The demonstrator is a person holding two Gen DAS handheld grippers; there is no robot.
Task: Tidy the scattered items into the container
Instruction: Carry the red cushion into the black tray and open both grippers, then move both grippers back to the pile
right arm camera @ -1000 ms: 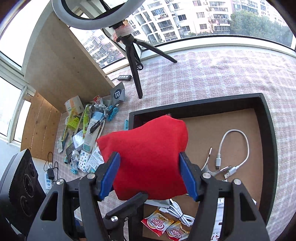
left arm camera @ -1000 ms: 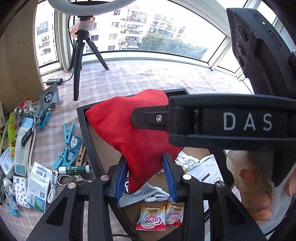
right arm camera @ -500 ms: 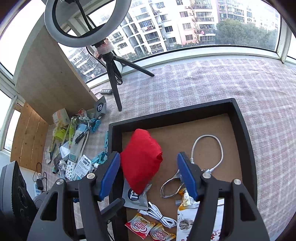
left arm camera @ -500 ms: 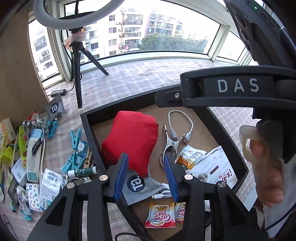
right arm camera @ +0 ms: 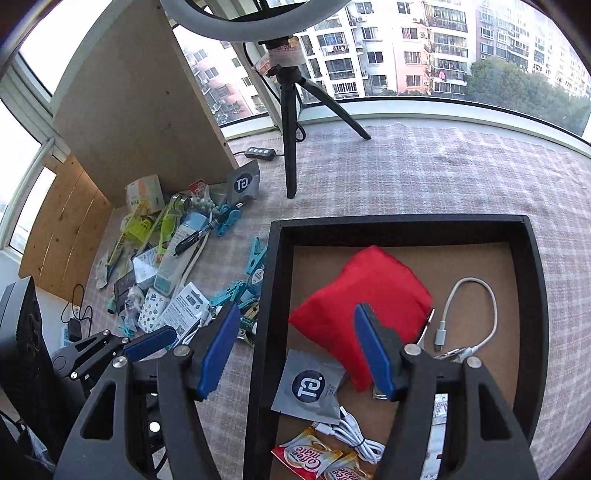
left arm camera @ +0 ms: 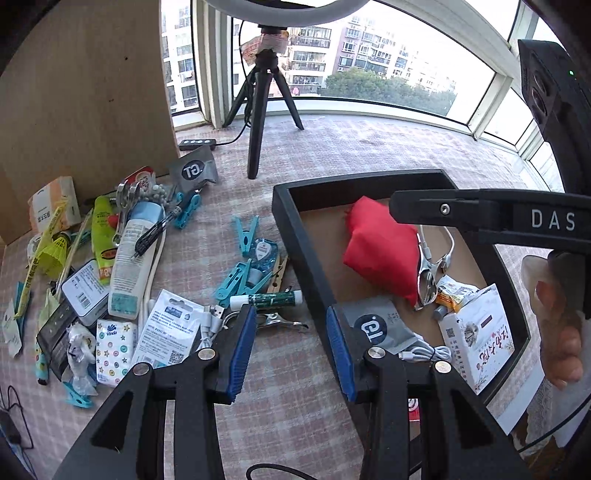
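**Here: both grippers empty above a half-tidied table**

Here the black container [right arm camera: 402,230], a shallow tray with a brown floor, lies on the checked tablecloth [left arm camera: 369,147]. Inside it rests a red cloth pouch [right arm camera: 364,291], near the tray's left wall. Just right of the pouch lie a metal clip [left arm camera: 426,282] and a looped white cable [right arm camera: 476,314]. A grey sachet [right arm camera: 312,386] with a round dark logo lies in front of the pouch, its corner touching it; below it sit a coiled white cord [right arm camera: 352,439] and two coffee-creamer sachets [right arm camera: 317,458]. A white printed packet [left arm camera: 478,338] leans at the tray's near right side.

The left gripper [left arm camera: 290,347] hangs over the tray's left rim, its blue pads [left arm camera: 242,339] apart with nothing between them. The right gripper [right arm camera: 295,350] likewise stands with its jaws apart and empty, one finger over the cloth and the other over the pouch. A hand [left arm camera: 557,325] grips the right tool's handle.

The scattered items remain left of the tray: turquoise clothes pegs [left arm camera: 245,230], a green-capped tube [left arm camera: 271,298], a second metal clip [left arm camera: 275,321], a white squeeze tube [left arm camera: 131,269], a pen [left arm camera: 153,232], a tissue pack [left arm camera: 110,345], and a second grey sachet [left arm camera: 194,170]. A tripod [left arm camera: 260,110] bearing a ring light [right arm camera: 251,20] stands behind, before a wooden board [left arm camera: 85,96].
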